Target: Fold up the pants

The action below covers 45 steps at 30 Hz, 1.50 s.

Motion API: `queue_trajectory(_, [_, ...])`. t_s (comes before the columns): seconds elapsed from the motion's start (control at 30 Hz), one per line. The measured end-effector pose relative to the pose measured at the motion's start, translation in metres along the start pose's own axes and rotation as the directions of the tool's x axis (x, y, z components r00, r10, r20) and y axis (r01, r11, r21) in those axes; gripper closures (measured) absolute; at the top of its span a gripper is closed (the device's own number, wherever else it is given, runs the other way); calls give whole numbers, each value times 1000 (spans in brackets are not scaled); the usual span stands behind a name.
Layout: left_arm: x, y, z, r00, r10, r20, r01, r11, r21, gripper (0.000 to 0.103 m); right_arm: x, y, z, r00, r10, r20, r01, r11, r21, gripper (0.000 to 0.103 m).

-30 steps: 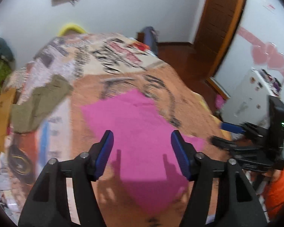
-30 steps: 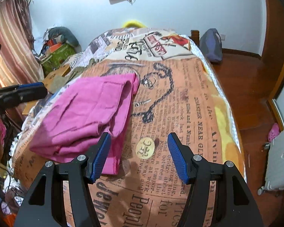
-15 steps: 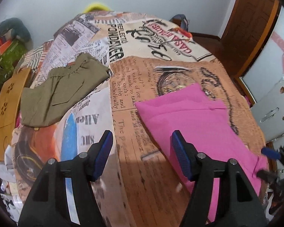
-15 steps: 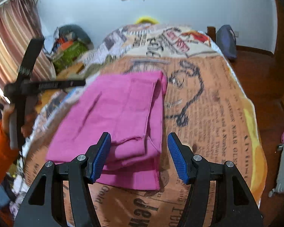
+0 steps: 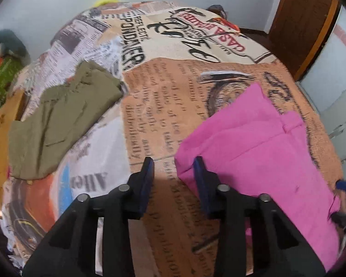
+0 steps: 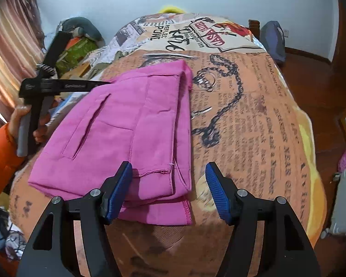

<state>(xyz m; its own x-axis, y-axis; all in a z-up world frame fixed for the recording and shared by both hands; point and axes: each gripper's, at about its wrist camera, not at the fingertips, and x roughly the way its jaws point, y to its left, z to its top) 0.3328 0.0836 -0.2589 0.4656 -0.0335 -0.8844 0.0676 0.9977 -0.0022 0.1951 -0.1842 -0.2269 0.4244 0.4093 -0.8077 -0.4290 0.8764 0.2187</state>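
The pink pants (image 6: 126,124) lay on the bed, already folded into a thick rectangular stack, resting on the orange newsprint-patterned bedspread (image 6: 253,138). In the right wrist view the stack filled the area from about nine o'clock to the centre, its layered hem edges facing the camera at six o'clock and a pocket slit showing on the top layer. In the left wrist view the same pants (image 5: 253,143) sat at three to four o'clock, one corner reaching in toward the centre.

The right gripper (image 6: 168,189) hung over the near hem edges with its jaws spread wide and nothing pinched; the left finger sat over the cloth, the right finger over bare bedspread. That straddle looked like a line-up for taking the near right corner of the stack.

The left gripper (image 5: 173,177) pointed steeply down at the stack's corner. Its jaws were closing, with only bedspread in the gap between them; the pink corner lay just beside and behind the right finger, not clamped. The person's hand (image 6: 23,124), in an orange sleeve, held that tool at nine o'clock in the right wrist view.

Further out, a pair of olive pants (image 5: 64,120) lay at nine to ten o'clock in the left wrist view, well apart from the pink stack, probably set aside as a separate item.
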Motion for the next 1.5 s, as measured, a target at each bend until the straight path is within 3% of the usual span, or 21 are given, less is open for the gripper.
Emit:
queue_trajectory(0.2, [-5,11,-12,998,60,8,-60,997,41,70,20,-10,19,999,-41,-2,41,998,-41,42])
queue_trajectory(0.33, [-10,20,-26,988,155,10,-156,987,49,75,41,-11,36,998,-58,-8,58,994,-89,42])
queue_trajectory(0.4, [-14,26,-30,987,159,11,-159,987,35,76,47,-12,44,998,-58,-5,57,994,-96,42])
queue_trajectory(0.53, [-24,29,-34,993,121,15,-121,991,59,76,46,-17,51,999,-34,3,34,998,-59,42])
queue_trajectory(0.67, [-30,28,-21,999,27,20,-27,999,29,72,34,-21,50,999,-26,32,27,999,-24,42])
queue_trajectory(0.73, [-32,28,-13,999,4,35,-4,1000,6,56,26,-22,47,999,-24,43,25,1000,-14,41])
queue_trajectory(0.83, [-32,26,1,998,-24,66,26,1000,-16,45,14,-23,42,998,-28,55,29,1000,-12,40])
queue_trajectory(1.0, [0,16,11,998,-54,-27,54,998,-12,44,-2,-18,39,996,-51,78,53,998,-25,40])
queue_trajectory(1.07, [6,18,10,997,-73,-18,72,996,-44,45,-6,-17,39,995,-45,87,47,999,-25,40])
queue_trajectory(1.1, [6,19,11,997,-78,-12,77,995,-56,47,-8,-16,38,995,-42,91,44,999,-21,40])
queue_trajectory(1.17, [6,18,12,992,-122,-23,120,990,-72,65,-11,-14,38,995,-39,95,41,999,-21,40])
queue_trajectory(1.2, [6,18,12,987,-159,-35,156,984,-87,81,-11,-14,38,995,-38,97,40,999,-22,40])
queue_trajectory(1.5, [-13,15,-2,993,-108,-41,104,991,-85,94,-21,3,37,992,-19,128,25,998,-50,40])
